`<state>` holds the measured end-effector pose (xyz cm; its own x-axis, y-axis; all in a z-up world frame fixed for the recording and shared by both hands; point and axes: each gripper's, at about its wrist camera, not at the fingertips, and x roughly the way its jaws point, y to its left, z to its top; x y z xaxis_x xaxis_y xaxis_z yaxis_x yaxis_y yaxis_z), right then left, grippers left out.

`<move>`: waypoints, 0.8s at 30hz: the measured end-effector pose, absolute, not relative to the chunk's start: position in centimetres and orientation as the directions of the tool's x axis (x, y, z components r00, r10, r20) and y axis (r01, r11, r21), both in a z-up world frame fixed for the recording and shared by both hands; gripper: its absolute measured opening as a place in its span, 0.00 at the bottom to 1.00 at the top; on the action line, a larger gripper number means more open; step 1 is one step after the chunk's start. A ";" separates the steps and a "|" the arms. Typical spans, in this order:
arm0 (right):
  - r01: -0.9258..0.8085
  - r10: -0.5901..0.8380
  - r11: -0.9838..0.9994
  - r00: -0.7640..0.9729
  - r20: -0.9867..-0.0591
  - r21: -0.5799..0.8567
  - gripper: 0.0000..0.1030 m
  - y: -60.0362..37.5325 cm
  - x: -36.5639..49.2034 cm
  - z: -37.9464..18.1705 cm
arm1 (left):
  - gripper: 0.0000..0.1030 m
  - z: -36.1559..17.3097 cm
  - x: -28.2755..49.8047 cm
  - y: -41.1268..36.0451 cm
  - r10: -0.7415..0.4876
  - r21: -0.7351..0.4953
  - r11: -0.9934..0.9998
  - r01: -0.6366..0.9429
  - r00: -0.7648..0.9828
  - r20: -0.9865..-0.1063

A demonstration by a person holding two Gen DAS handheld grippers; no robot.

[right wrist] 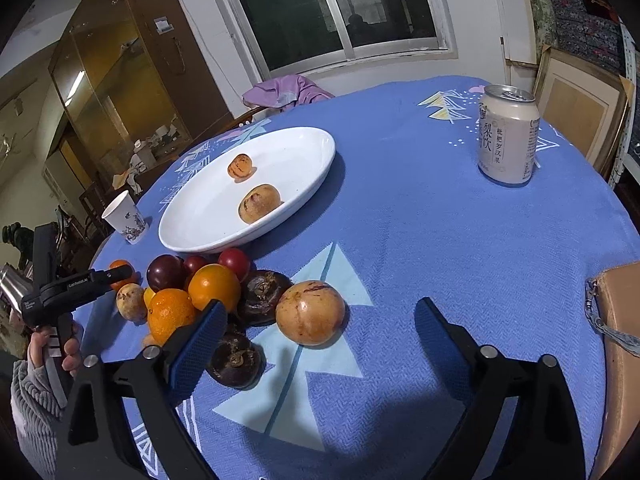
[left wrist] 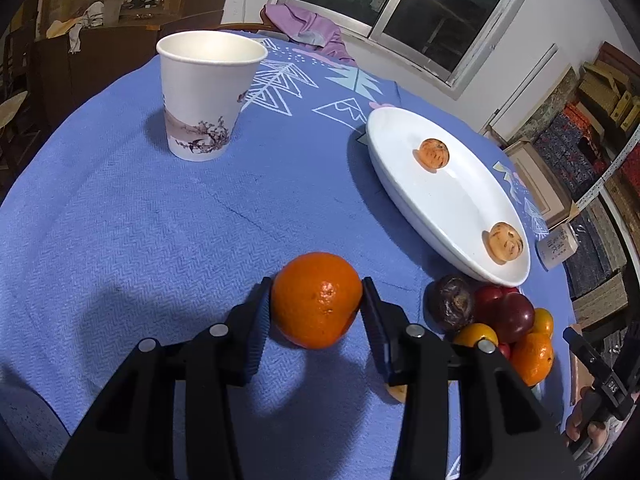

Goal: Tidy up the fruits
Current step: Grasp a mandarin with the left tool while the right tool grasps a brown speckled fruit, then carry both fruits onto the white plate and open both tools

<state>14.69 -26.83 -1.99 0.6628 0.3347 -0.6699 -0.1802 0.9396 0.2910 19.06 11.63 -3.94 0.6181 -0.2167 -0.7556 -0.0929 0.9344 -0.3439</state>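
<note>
My left gripper is shut on an orange mandarin, held just above the blue tablecloth. A white oval plate to its right holds two small brownish fruits. A pile of fruits lies below the plate. In the right wrist view my right gripper is open and empty, with a tan round fruit between its fingers. The pile of oranges, red plums and dark fruits sits to its left, below the plate.
A paper cup stands at the back left of the table. A drink can stands at the back right. A brown bag lies at the right edge. A purple cloth hangs on a chair behind the table.
</note>
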 end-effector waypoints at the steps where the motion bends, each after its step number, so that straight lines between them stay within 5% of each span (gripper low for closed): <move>1: -0.186 0.338 0.939 0.656 -0.675 0.289 0.78 -26.7 14.8 -2.1 | 0.42 -4.0 19.0 11.5 -0.219 -0.342 0.935 -0.088 0.616 -0.757; 4: -0.195 0.330 0.943 0.631 -0.702 0.269 0.58 -26.1 15.2 -2.9 | 0.42 -3.9 19.0 11.4 -0.222 -0.340 0.937 -0.082 0.614 -0.758; 12: -0.214 0.280 0.959 0.638 -0.717 0.184 0.49 -24.3 15.9 -3.7 | 0.42 -3.9 19.0 11.2 -0.226 -0.341 0.937 -0.076 0.613 -0.757; 24: -0.200 0.362 0.931 0.617 -0.699 0.305 0.43 -25.9 16.3 -4.0 | 0.42 -4.1 18.9 11.3 -0.245 -0.361 0.930 -0.074 0.608 -0.755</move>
